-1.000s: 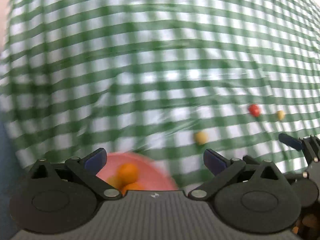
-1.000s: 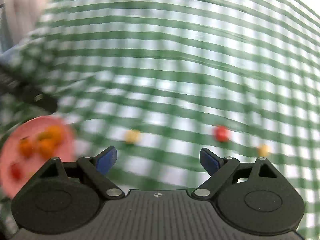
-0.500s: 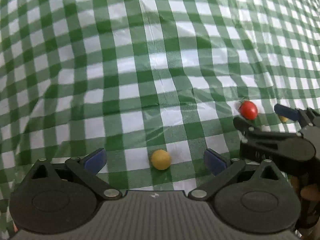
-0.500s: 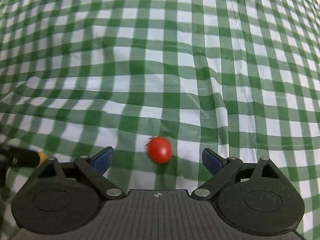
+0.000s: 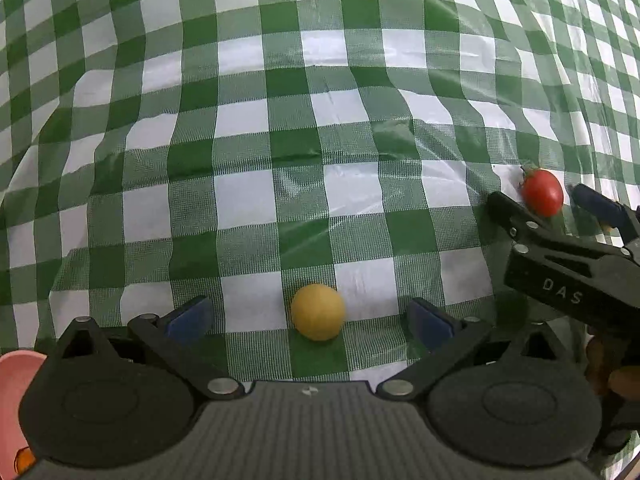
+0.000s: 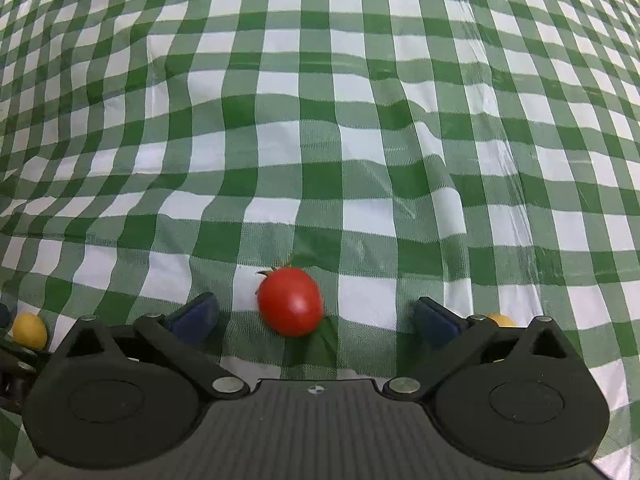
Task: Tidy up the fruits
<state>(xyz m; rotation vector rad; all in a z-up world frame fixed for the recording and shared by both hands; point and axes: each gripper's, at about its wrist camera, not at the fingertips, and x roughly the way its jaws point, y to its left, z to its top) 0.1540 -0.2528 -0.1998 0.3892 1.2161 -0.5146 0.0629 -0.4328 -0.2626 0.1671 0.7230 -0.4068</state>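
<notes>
The left tongs (image 5: 308,318) stood wide over the tabletop (image 5: 320,120), which was covered in a green-and-white checked cloth with a few soft creases. Between their blue pads (image 5: 188,314) lay a small round yellow fruit (image 5: 317,312), smooth and matt, resting on the cloth and touching neither pad.

The right tongs (image 6: 316,318) were spread wide too, their jaws opening further, with a red cherry tomato (image 6: 290,301) lying between them, apart from both blue pads (image 6: 434,322). The tomato was glossy, slightly oval, with a small green stalk at its top left. From the left wrist view the same tomato (image 5: 542,192) showed off to the right, framed by the black fingers of the right tongs (image 5: 556,208).

A second yellow fruit (image 6: 500,320) peeped out just behind the right finger of the right tongs, mostly hidden. The first yellow one (image 6: 29,330) showed at the far left edge of that view.

At the lower left corner of the left wrist view sat the rim of a pink plate (image 5: 18,376), with a bit of something orange (image 5: 24,460) on it; what it was I could not tell.
</notes>
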